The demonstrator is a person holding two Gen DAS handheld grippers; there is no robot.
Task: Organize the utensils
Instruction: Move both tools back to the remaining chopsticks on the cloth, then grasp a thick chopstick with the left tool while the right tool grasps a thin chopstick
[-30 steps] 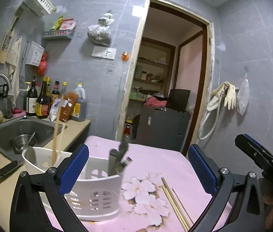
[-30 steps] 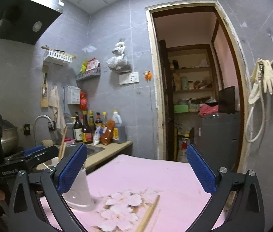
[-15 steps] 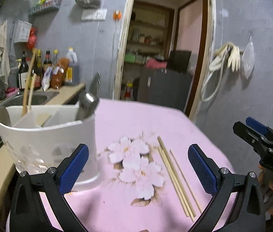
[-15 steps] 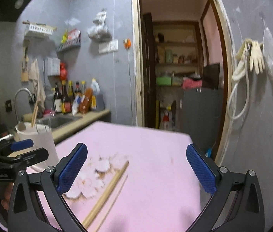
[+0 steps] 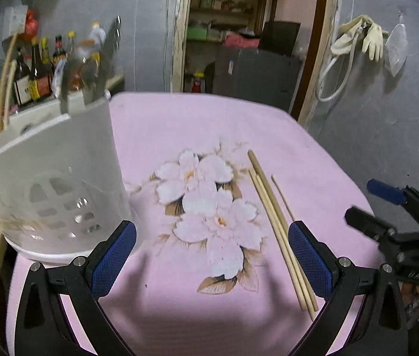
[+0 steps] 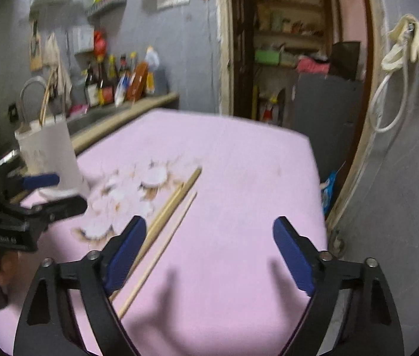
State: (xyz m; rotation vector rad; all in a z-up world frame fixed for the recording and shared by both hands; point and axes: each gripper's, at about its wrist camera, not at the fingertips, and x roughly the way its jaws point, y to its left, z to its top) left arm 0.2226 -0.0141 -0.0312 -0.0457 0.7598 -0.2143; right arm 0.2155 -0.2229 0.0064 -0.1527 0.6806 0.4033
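The desk (image 5: 156, 124), covered in pink floral cloth, is carrying a white holder (image 5: 46, 178) at its left and three chopsticks (image 5: 271, 216) lying loose right of the flower print, their long axis running away from both cameras. The chopsticks are being framed just inside the left finger of the right gripper (image 6: 209, 252), whose fingers are closing with nothing gripped, so this hand is judged nearer. The left gripper (image 5: 212, 255) is being held wide open and empty, chopsticks just inside its right finger.
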